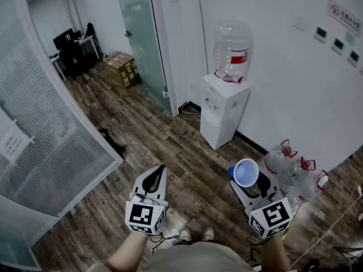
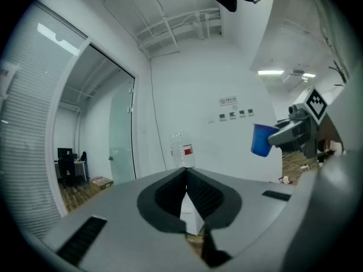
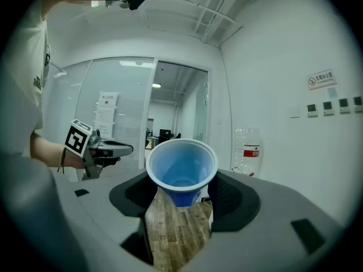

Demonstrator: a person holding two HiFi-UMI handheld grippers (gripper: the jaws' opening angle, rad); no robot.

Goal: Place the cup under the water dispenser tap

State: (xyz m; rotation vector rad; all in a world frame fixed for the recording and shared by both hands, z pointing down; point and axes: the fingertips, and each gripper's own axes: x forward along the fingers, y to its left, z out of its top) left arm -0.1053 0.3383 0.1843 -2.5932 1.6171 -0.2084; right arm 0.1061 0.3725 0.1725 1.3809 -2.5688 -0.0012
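A white water dispenser (image 1: 224,111) with a clear bottle (image 1: 231,50) on top stands against the far wall, some steps ahead. Its bottle also shows in the left gripper view (image 2: 182,149) and the right gripper view (image 3: 248,149). My right gripper (image 1: 249,183) is shut on a blue plastic cup (image 1: 245,173), held upright with its mouth up. In the right gripper view the cup (image 3: 181,169) sits between the two dark pads (image 3: 232,200). My left gripper (image 1: 160,170) is shut and holds nothing; its pads meet (image 2: 186,188). Both grippers are well short of the dispenser.
Several spare water bottles (image 1: 295,171) stand on the wood floor by the wall at right. A glass door (image 1: 142,33) is left of the dispenser, with cardboard boxes (image 1: 122,67) beyond. A glass partition with blinds (image 1: 51,135) curves along the left. The person's shoes (image 1: 195,234) show below.
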